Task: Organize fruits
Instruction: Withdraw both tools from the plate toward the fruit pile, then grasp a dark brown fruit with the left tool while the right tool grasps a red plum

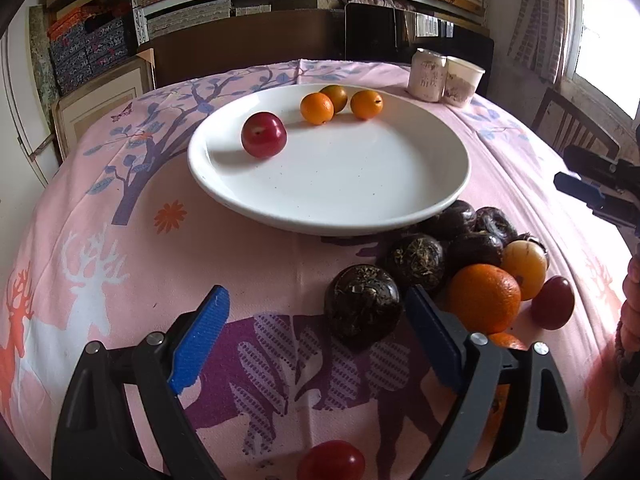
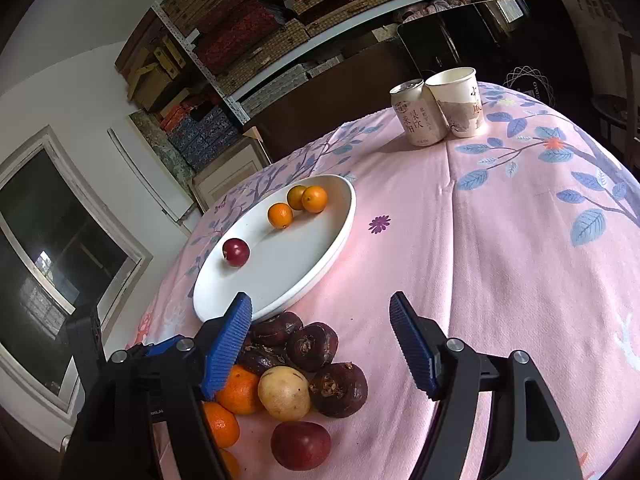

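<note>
Ahead of the left claw (image 1: pixel 316 334) sits the round white ceramic plate (image 1: pixel 340 204); a dark brown water chestnut (image 1: pixel 362 306) lies between its fingers.

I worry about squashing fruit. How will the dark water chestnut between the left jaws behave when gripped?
The water chestnut looks hard-skinned, so it probably tolerates a firm grip. Its rounded, flattish body may roll if nudged. The open left gripper has ribbed pads, likely limiting slip.
</note>
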`<state>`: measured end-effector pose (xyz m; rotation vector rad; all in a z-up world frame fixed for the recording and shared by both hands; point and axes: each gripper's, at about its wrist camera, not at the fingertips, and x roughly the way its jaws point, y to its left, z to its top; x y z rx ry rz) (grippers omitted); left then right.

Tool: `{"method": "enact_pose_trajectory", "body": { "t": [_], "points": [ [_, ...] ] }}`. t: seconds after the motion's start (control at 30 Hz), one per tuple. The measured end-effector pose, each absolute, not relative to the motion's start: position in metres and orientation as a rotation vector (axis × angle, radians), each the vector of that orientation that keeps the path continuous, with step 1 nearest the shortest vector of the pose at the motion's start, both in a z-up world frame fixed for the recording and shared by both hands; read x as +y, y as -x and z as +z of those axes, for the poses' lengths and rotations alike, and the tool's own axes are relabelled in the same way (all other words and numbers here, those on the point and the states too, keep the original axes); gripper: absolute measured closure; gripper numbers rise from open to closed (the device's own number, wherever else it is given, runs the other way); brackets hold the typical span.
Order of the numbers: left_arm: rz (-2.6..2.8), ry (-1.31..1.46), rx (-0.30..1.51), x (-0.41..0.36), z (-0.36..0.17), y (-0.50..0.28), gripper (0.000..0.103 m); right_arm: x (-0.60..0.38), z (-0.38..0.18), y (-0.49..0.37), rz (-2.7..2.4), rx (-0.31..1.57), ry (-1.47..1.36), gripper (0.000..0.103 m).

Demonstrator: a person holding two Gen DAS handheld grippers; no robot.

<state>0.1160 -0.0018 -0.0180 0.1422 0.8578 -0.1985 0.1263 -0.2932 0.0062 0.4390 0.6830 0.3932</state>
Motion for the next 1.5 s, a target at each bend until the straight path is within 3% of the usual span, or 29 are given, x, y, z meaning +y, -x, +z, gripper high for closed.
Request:
{"method": "enact_pose_trajectory", "body": {
  "t": [0.13, 0.4, 0.73, 0.93, 1.07, 1.13, 1.17, 1.23, 1.37, 1.4, 1.5],
  "points": [
    [-0.176, -0.173, 0.862, -0.002, -0.021, -0.121, 0.006, -0.291, 0.007, -0.126, 0.397, 0.684, -0.426, 0.030],
    [0.013, -0.155, 0.845, 0.039, -0.015, -0.125, 0.007, -0.293, 0.004, -0.114, 0.398, 0.688, -0.416, 0.030],
    [-0.025, -0.155, 0.851, 0.031, -0.020, -0.126, 0.007, -0.263, -0.010, -0.064, 0.491, 0.756, -0.211, 0.030],
    [-0.051, -0.134, 0.864, 0.029, -0.022, -0.126, 0.006, -0.255, -0.015, -0.064, 0.518, 0.812, -0.197, 0.046],
    [-0.084, -0.136, 0.856, 0.024, -0.022, -0.124, 0.007, -0.247, -0.022, -0.069, 0.542, 0.875, -0.174, 0.047],
    [-0.103, -0.133, 0.864, 0.022, -0.023, -0.126, 0.007, -0.247, -0.026, -0.072, 0.536, 0.899, -0.182, 0.054],
    [-0.118, -0.124, 0.871, 0.022, -0.024, -0.127, 0.010, -0.248, -0.028, -0.074, 0.536, 0.910, -0.194, 0.064],
    [-0.152, -0.101, 0.898, 0.023, -0.028, -0.130, 0.043, -0.251, -0.031, -0.077, 0.551, 0.929, -0.226, 0.065],
    [-0.173, -0.081, 0.897, 0.024, -0.028, -0.131, 0.051, -0.253, -0.032, -0.077, 0.557, 0.928, -0.242, 0.065],
    [-0.171, -0.075, 0.894, 0.024, -0.027, -0.131, 0.058, -0.255, -0.033, -0.078, 0.561, 0.929, -0.252, 0.065],
    [-0.178, -0.035, 0.885, 0.030, -0.025, -0.131, 0.060, -0.258, -0.033, -0.079, 0.568, 0.928, -0.276, 0.065]
  ]
}}
